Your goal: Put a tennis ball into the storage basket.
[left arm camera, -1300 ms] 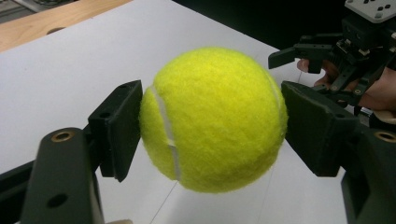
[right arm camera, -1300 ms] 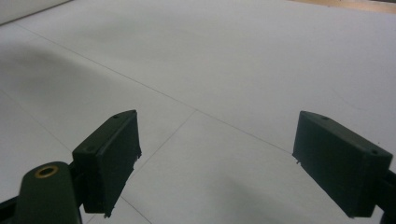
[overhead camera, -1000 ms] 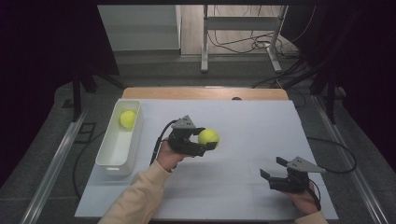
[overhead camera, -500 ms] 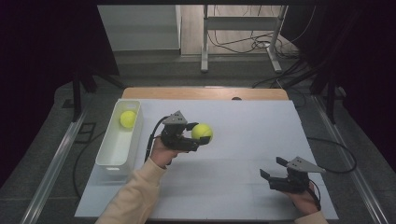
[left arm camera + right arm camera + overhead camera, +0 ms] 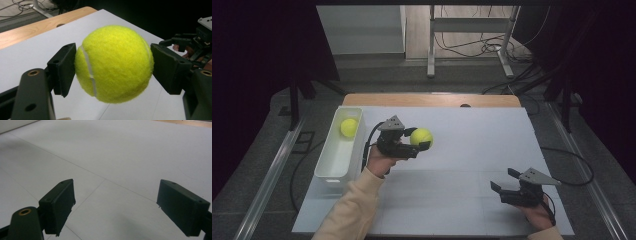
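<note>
Gripping a tennis ball (image 5: 421,136) beside the bin (image 5: 328,162), left tongs (image 5: 418,141); right tongs (image 5: 504,180) wide.

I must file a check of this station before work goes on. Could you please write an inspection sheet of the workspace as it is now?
Surface: white table top, wooden strip at far edge.
Job's things: held tennis ball clear of the surface; second tennis ball in the white bin at the table's left edge.
Clutter: nothing seen.
Grippers: left gripper shut on the held ball; right gripper open, with nothing between its jaws, low over the table.
Cables: one trails from each gripper; more lie on the floor behind.
Surroundings: dark curtains at both sides, metal stand legs behind.
</note>
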Demonstrator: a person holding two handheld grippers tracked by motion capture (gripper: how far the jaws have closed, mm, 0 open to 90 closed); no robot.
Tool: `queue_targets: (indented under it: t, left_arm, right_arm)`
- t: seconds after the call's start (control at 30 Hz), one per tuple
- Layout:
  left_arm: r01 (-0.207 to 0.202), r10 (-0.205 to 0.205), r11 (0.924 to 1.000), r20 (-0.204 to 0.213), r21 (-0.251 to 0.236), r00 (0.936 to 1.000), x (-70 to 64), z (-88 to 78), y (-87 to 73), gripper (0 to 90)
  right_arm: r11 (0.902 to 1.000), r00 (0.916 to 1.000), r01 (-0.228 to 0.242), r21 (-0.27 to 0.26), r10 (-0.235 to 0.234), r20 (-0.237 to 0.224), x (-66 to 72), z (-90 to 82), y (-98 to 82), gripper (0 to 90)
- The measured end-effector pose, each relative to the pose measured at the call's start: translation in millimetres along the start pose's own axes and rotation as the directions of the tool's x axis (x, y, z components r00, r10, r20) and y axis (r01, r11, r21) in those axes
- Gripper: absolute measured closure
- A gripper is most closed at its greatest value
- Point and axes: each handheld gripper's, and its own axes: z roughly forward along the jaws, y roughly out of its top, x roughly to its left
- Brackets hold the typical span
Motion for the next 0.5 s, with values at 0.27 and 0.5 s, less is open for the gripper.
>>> queue_targets:
  t: [0.27,0.5]
  left_arm:
    - [0.005,-0.005,1.0000,-0.014,-0.005,0.9999,3.9,-4.3,-0.3,25.3]
    - [0.011,-0.011,0.9999,-0.032,-0.013,0.9994,7.6,-9.8,-0.7,25.3]
  right_arm:
    - [1.0000,1.0000,0.000,0.001,0.000,0.001,0.1,0.0,0.0,15.3]
    - [1.0000,1.0000,0.000,-0.002,0.000,-0.001,0.0,-0.2,-0.1,15.3]
